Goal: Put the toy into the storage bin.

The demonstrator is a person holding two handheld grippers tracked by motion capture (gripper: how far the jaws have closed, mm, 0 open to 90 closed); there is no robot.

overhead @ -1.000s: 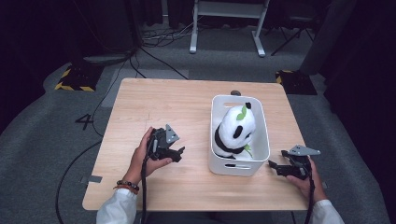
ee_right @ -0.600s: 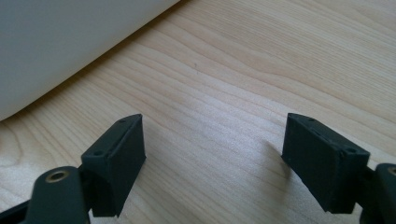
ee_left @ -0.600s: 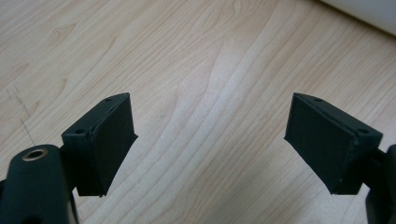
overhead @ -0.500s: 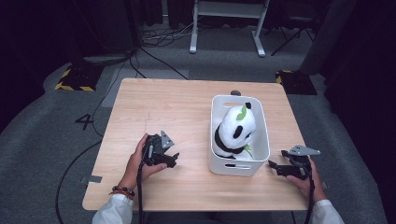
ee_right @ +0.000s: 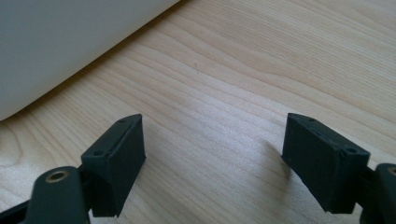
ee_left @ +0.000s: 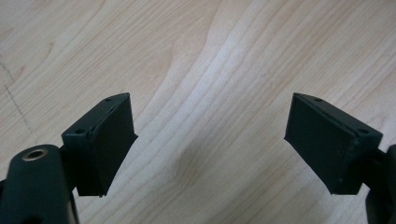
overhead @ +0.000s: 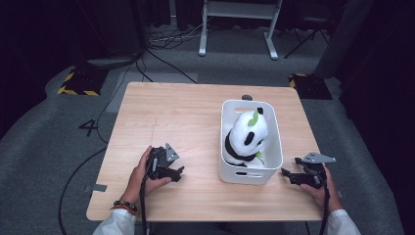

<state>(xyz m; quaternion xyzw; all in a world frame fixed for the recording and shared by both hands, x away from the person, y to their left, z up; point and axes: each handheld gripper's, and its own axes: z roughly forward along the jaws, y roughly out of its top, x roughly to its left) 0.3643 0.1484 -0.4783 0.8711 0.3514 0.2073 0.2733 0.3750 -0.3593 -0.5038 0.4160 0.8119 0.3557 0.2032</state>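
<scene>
A black-and-white plush panda [overhead: 247, 134] with green leaves lies inside a white plastic bin [overhead: 276, 128] on the right half of the wooden table [overhead: 186, 112]. My left gripper [overhead: 180, 171] rests low on the table's front left, held in a hand, left of the bin. Its jaws stand wide apart over bare wood, left gripper [ee_left: 210, 140] open and empty. My right gripper [overhead: 285, 173] sits near the table's front right corner, just right of the bin. Its jaws are also spread, right gripper [ee_right: 212, 156] open with nothing between, and the bin's white wall [ee_right: 60, 42] is close at the upper left.
Dark floor with cables [overhead: 161, 39] surrounds the table. A white stand's legs [overhead: 235, 29] stand beyond the far edge. A small dark round item [overhead: 247, 97] lies by the bin's far end.
The left hand and its gripper have drawn back toward the front edge of the table. The right gripper, bin and panda have stayed put.
</scene>
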